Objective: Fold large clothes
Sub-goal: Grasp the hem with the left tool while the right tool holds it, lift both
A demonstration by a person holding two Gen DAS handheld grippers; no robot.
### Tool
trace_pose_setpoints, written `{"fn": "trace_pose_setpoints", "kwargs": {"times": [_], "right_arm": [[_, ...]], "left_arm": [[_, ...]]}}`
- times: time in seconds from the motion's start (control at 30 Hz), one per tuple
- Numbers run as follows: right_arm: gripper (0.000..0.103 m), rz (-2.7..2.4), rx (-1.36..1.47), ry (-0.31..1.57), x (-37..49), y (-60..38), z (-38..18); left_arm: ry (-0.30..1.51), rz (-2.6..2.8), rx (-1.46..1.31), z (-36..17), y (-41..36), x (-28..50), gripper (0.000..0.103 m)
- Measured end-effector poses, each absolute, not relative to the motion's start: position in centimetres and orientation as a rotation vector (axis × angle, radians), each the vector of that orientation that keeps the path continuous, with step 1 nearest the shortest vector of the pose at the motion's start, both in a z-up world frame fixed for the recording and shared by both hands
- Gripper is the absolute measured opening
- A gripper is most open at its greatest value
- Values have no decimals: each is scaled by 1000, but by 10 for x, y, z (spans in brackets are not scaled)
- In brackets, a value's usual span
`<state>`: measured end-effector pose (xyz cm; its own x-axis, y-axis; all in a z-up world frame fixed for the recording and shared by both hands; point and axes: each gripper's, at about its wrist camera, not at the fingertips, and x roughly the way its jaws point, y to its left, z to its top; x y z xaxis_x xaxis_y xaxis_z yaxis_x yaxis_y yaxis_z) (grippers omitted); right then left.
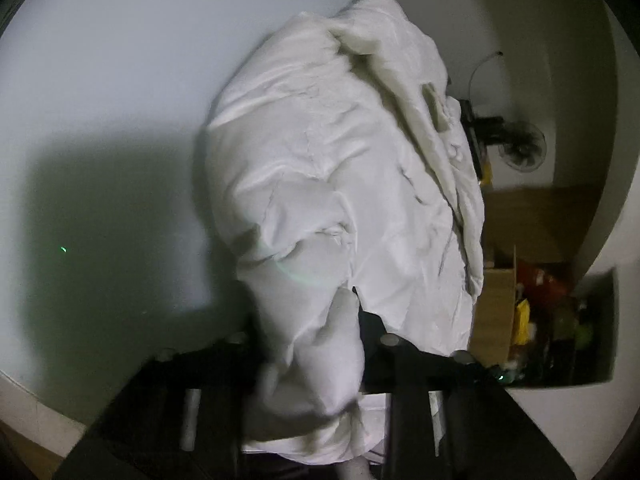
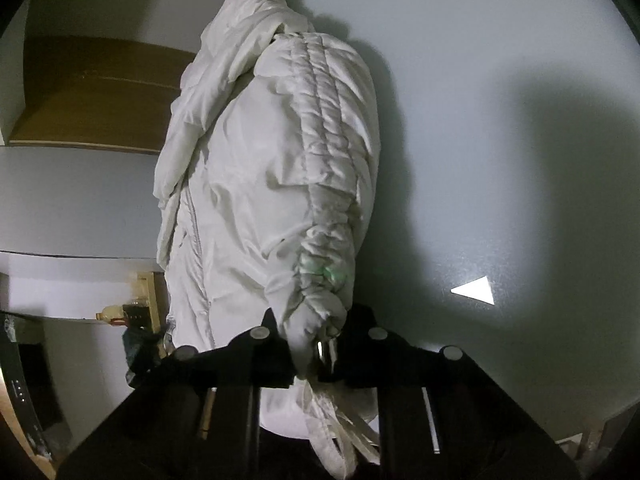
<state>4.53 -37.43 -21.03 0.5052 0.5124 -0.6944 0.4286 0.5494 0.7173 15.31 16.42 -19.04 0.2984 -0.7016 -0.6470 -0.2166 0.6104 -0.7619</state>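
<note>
Big pale surface (image 1: pixel 100 80) filling the frame, white and bare around the bundle, and lying on it is the task's thing, a puffy white jacket (image 1: pixel 328 168), bunched into a long heap that runs from the near edge away toward the far side. From the right wrist view the same jacket (image 2: pixel 264 168) shows a gathered, ribbed band (image 2: pixel 336 160) running down its right flank to a cinched end close to the camera. Now the tongs: the left tongs (image 1: pixel 316 360) are pinched on a thick fold of the jacket's near edge, fabric bulging up between the two black fingers. The right tongs (image 2: pixel 316 344) are closed narrow on the puckered end of that ribbed band, with loose cords (image 2: pixel 352 440) trailing beneath. So both are holding cloth at the near end, and it reads as a lift or drag to lay the jacket out. What could go wrong? The fabric looks slick and padded, so a thick wad may slide out of the left grip if pulled hard. The right grip has only a small gathered tip, which could slip free or just stretch the band rather than move the body. Pull unevenly and the heap likely twists instead of flattening. Off the surface's edge in the left view stand a cardboard box (image 1: pixel 496 312) and a fan (image 1: pixel 524 148), which a wide swing of the jacket might catch.
</note>
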Motion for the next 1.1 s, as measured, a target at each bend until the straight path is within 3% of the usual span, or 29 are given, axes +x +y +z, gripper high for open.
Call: {"fn": "trace_pose_setpoints", "kwargs": {"times": [0.27, 0.6, 0.77, 0.97, 1.0, 1.03, 1.1], "right_arm": [[13, 57, 975, 1068, 39, -367, -192], [12, 76, 973, 1073, 26, -370, -177], [13, 76, 1003, 1081, 26, -379, -183], [26, 60, 1022, 1100, 29, -384, -187], [34, 56, 1030, 1096, 29, -386, -188], [49, 49, 1035, 1092, 28, -387, -188], [63, 30, 1039, 1088, 26, -388, -189]], "left_arm": [[1255, -389, -854, -188, 167, 144, 14], [1266, -443, -812, -180, 173, 127, 11], [1257, -450, -829, -180, 177, 133, 17], [1280, -456, -844, -186, 180, 144, 23], [1280, -459, -847, -186, 179, 145, 28], [1279, -461, -847, -187, 179, 144, 32], [1280, -461, -852, -187, 178, 148, 36]]}}
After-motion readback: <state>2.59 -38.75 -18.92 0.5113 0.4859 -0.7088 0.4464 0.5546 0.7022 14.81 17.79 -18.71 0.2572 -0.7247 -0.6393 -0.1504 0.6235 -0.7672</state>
